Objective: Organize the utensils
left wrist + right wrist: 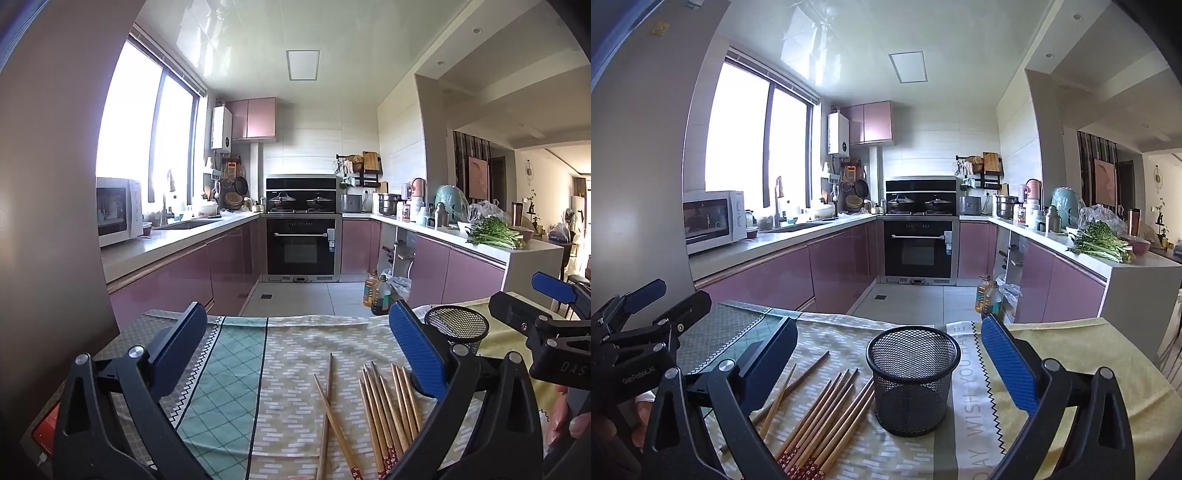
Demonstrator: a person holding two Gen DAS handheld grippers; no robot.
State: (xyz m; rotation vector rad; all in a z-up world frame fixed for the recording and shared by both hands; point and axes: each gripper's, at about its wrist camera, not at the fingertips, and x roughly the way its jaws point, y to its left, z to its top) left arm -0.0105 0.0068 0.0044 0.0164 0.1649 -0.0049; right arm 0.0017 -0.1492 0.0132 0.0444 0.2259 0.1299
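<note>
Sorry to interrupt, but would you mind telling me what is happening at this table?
A person holds two sets of tongs over a cloth-covered table, about to tidy utensils. The left tongs and right tongs are both open and empty. Wooden chopsticks lie loose on the cloth beside an empty black mesh cup; none are in it yet.

Daylight pours in through the window far ahead and left of the fingers, blown out to white in both views. The glossy ceiling carries its glare. The room is bright and sharp at centre. Fisheye bending curves walls and counters, and the corners fall to black. Shadows on the desk are soft and faint.
</note>
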